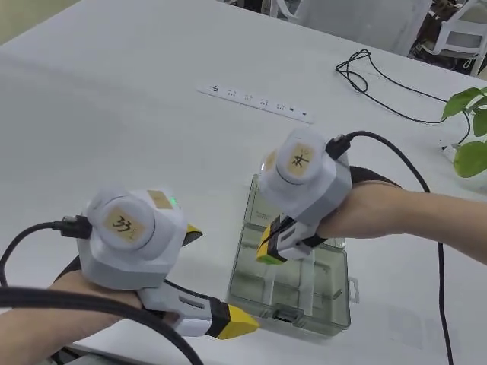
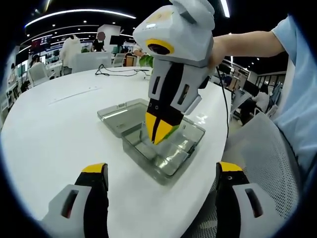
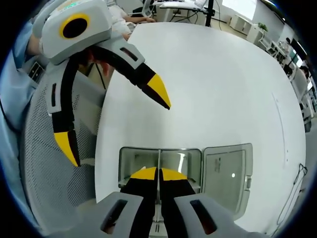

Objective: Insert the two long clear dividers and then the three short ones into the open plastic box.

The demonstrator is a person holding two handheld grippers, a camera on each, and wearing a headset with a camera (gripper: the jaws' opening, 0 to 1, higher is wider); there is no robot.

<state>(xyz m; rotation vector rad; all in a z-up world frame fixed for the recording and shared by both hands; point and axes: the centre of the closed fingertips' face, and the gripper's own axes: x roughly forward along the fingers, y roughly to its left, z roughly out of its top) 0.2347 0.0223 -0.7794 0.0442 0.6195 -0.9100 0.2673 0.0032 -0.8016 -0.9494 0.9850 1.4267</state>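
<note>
Honestly, right gripper (image 3: 158,173) is pinched on a clear divider (image 3: 158,157) in the plastic box (image 1: 338,312), left gripper (image 2: 161,167) gapes empty, so any tilt could jam it

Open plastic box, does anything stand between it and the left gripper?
Partly. The right gripper hangs directly over the open plastic box, its shut jaws dipping into the tray, so it blocks the opening. Nothing visible lies on the table between the left gripper and the box.

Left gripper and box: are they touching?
Apart. In the left gripper view, bare table separates the left gripper from the box.
</note>
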